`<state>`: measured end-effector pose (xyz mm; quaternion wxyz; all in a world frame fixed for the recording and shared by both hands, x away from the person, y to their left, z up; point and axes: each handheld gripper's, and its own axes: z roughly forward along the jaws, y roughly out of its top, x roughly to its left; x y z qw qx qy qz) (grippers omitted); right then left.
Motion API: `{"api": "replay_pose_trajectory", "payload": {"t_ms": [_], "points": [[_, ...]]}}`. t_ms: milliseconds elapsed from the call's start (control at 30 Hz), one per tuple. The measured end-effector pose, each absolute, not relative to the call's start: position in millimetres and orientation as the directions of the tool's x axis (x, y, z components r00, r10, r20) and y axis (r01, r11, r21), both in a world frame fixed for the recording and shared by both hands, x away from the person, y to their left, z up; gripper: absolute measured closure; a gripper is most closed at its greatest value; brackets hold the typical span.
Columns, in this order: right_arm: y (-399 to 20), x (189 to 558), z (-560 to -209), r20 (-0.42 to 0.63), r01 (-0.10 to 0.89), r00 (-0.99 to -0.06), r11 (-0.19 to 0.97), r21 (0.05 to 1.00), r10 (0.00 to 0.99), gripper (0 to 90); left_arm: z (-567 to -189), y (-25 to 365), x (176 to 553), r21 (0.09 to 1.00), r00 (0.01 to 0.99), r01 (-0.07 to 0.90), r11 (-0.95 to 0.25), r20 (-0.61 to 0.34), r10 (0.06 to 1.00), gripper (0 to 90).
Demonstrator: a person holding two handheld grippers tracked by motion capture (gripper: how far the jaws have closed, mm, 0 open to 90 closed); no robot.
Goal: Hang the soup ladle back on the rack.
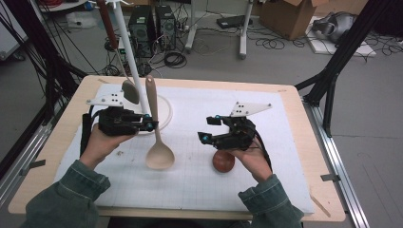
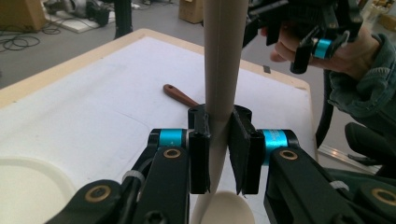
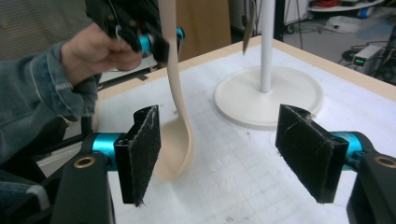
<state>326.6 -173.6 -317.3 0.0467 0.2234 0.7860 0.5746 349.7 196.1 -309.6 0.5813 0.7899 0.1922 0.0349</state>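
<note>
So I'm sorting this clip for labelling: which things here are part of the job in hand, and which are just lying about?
In the job:
- beige ladle, clamped in the left gripper
- right gripper, open and holding nothing

Lying about:
- brown spoon on the mat, under the right hand
- white stand with a utensil hanging from it

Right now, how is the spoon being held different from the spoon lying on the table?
The beige spoon is pale, while the brown spoon is dark reddish brown. The beige spoon is lifted, handle up and bowl down, clamped in the left gripper; the brown spoon lies flat on the white mat, partly hidden under the right hand, with nothing gripping it. Both have round bowls.
</note>
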Motion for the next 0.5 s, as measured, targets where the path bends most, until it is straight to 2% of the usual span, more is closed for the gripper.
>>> {"api": "replay_pose_trajectory", "payload": {"t_ms": [500], "points": [[-198.3, 323.4, -325.5, 0.192, 0.323, -0.863, 0.218, 0.921, 0.468, 24.4, -286.0, 214.9, 366.2, 0.937, 0.901, 0.261, -0.232, -0.15, 0.406, 78.2]]}}
